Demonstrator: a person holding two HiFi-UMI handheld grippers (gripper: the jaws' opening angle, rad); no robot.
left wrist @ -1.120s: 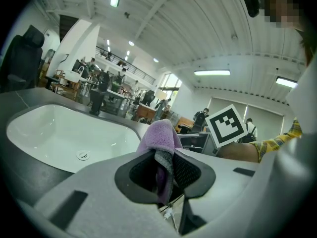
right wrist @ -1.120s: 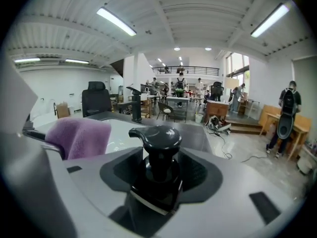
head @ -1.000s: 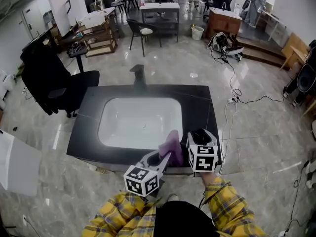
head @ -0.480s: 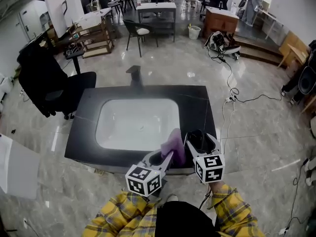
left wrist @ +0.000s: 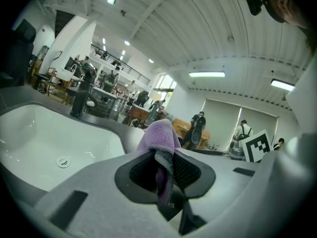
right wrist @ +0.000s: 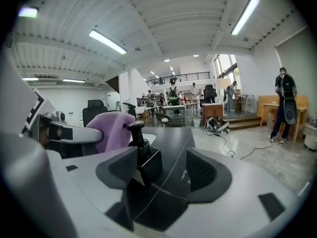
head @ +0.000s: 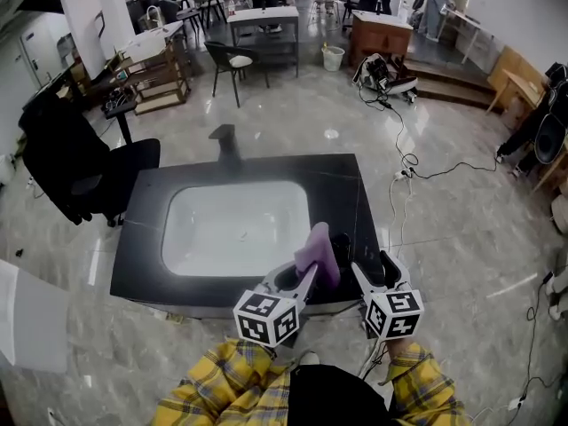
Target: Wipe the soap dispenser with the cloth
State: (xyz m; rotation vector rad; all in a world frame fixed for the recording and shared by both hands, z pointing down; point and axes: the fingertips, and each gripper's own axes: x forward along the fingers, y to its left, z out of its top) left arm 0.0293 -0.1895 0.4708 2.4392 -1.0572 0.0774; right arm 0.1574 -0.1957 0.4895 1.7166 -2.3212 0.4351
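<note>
A black counter (head: pixel 142 238) is seen, with a white sink (head: pixel 191 229) sunk into it; nothing is held in the basin but its drain (left wrist: pixel 63 161). The right gripper (right wrist: pixel 166 165) is held over the counter's near right part, its fingers wide, having just been opening. The soap dispenser (right wrist: pixel 147 163) is stood between them, close by the left finger and not gripped. Left unbraced like this, the dispenser could be tipped or pushed towards the counter's edge once the cloth is pressed on. The purple cloth (left wrist: pixel 159 135) is clamped in the left gripper's (left wrist: pixel 166 168) fingers, near the pump. What the dispenser contains cannot be told.
</note>
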